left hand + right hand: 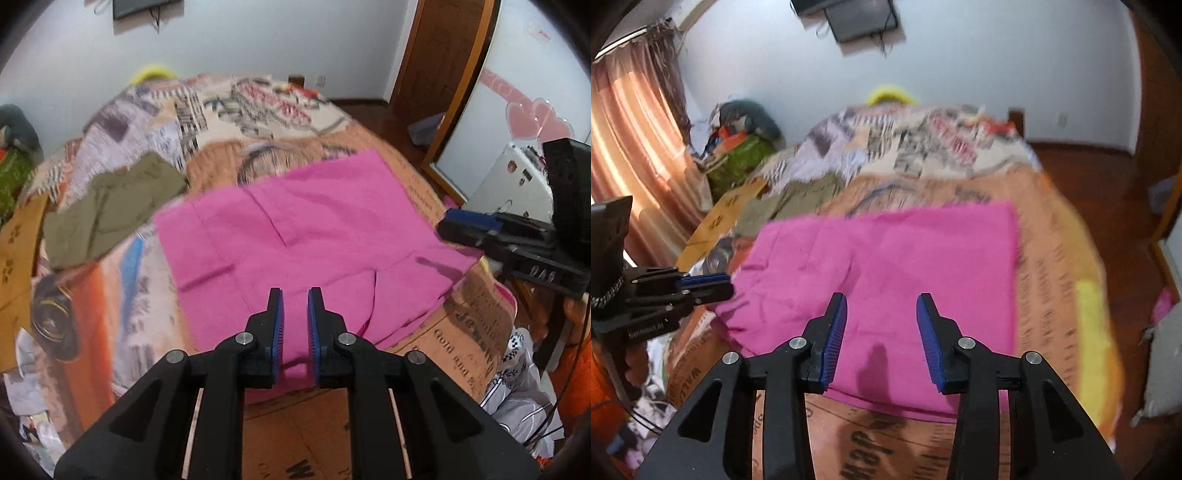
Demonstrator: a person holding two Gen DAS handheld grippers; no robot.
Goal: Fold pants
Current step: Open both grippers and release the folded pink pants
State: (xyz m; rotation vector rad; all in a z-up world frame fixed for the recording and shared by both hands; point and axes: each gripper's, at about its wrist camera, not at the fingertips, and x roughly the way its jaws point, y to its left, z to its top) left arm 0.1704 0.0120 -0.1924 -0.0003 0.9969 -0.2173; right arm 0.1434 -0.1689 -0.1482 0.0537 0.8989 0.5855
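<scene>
Left tool [295, 306], jaws slightly parted, and right tool [881, 314], jaws wide apart, both empty; pink pants [886, 266] lie flat on bed [1052, 258] at 12 o'clock.

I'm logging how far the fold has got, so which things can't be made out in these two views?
- Pink pants: left wrist view, near edge hidden behind the left gripper.
- Pink pants, right wrist view: near hem partly covered by the right gripper.
- Olive garment: blurred in both views, type unclear.
- Bedspread: far print smeared by motion blur.
</scene>
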